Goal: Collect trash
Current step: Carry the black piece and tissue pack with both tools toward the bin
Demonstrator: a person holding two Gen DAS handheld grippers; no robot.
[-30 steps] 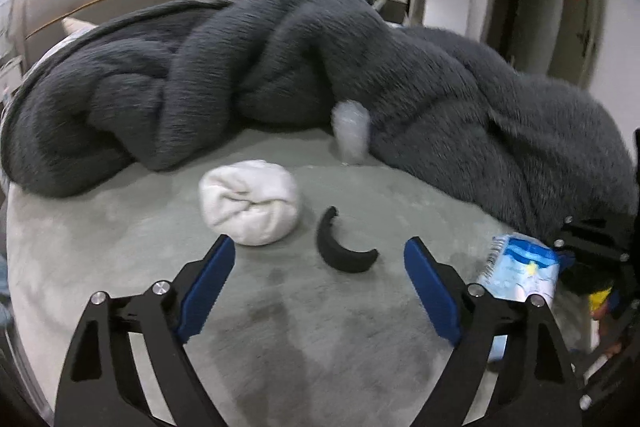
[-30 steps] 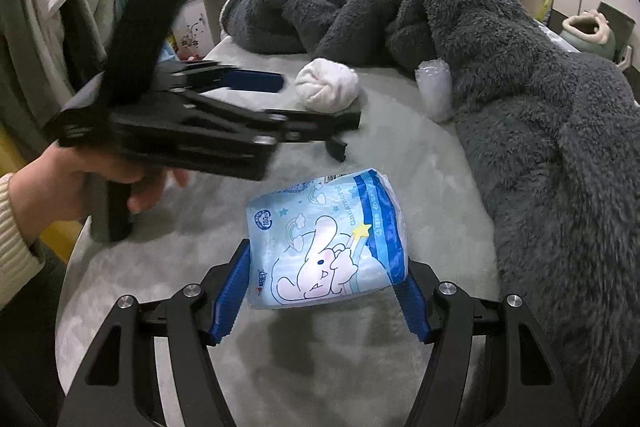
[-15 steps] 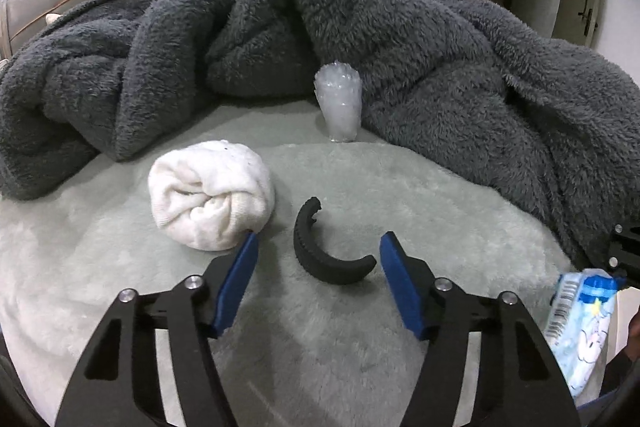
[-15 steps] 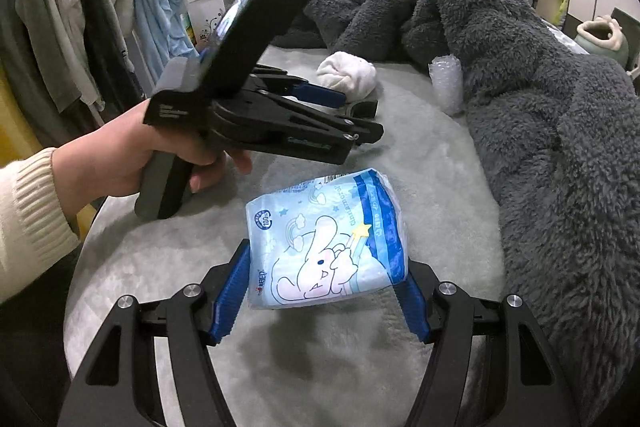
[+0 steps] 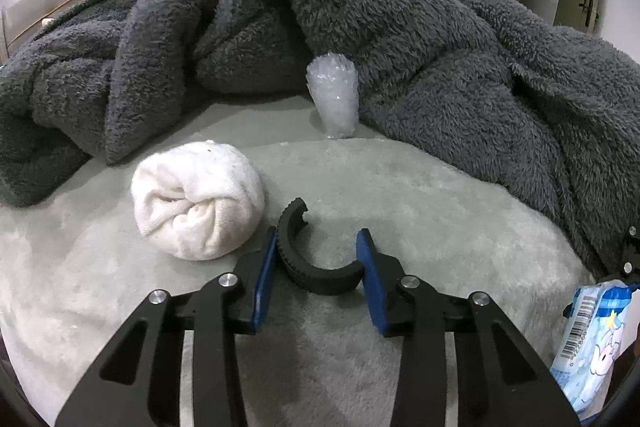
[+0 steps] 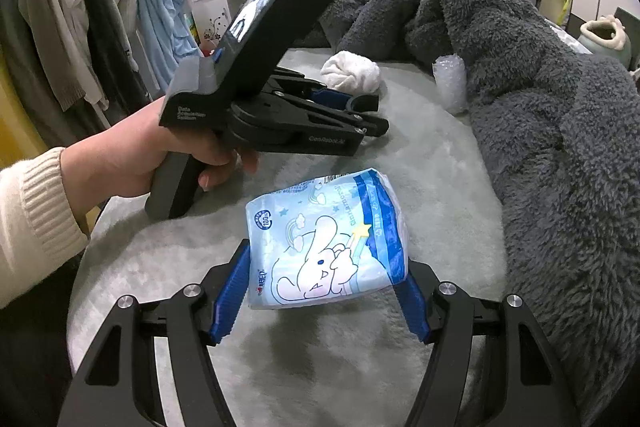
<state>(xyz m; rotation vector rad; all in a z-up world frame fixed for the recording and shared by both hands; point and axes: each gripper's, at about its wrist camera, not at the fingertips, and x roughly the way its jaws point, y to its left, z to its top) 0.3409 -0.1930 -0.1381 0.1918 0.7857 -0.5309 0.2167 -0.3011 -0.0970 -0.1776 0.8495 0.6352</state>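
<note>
Left gripper (image 5: 318, 261) has dropped closer, angled down, its jaws just closing onto the black plastic curve (image 5: 308, 263); white sock ball (image 5: 198, 201) at ten o'clock. Right gripper (image 6: 320, 291) clamps the tissue pack (image 6: 326, 241).

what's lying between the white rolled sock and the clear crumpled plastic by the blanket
Nothing: in the left wrist view only bare grey-green bed cover separates the white rolled sock from the crumpled plastic. The black curved piece lies nearer the camera.

left tool (image 6: 356, 107) body: you can read "ConRobot.AI"
left tool housing: "Data Acquisition System", small
tissue pack (image 6: 324, 243): round "100%" badge; other print unreadable
</note>
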